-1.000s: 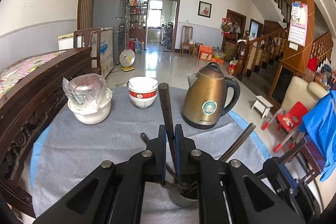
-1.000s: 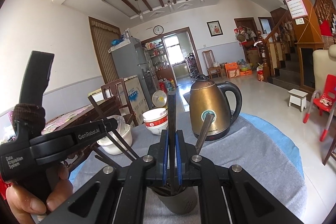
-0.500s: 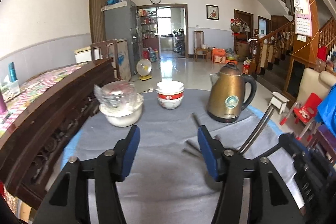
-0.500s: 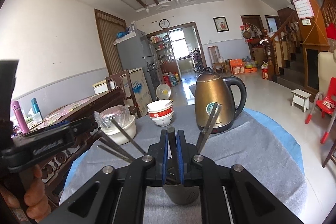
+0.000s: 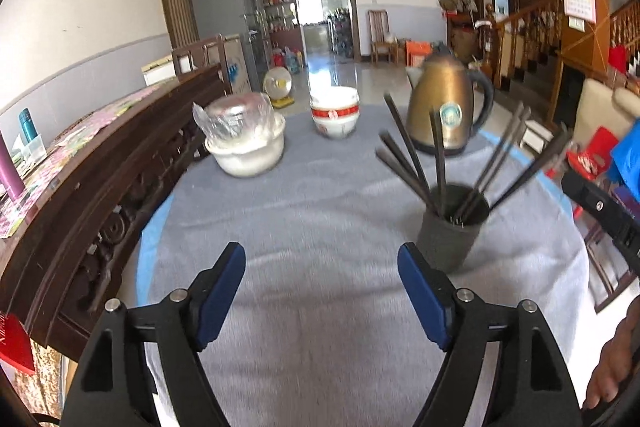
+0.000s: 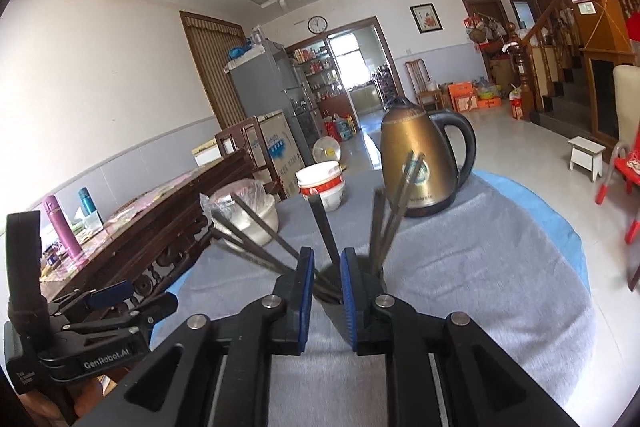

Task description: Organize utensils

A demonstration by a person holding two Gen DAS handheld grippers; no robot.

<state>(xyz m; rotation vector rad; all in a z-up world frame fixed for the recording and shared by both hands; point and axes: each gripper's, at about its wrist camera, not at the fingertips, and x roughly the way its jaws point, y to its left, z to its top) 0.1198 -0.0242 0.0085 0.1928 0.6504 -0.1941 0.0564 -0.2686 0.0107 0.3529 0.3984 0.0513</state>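
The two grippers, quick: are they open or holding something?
Left gripper: fingers wide open, just been opening, nothing between them.
Right gripper: just opened slightly; a dark chopstick stands in the gap, not pressed.

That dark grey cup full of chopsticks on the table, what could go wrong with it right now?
1. The right claw, jaws just opening, straddles one dark chopstick; pulling back could snag it and tip the dark grey cup.
2. The chopsticks splay outward over the rim; a nudge might spill some onto the grey tablecloth.
3. The gold electric kettle stands just behind.
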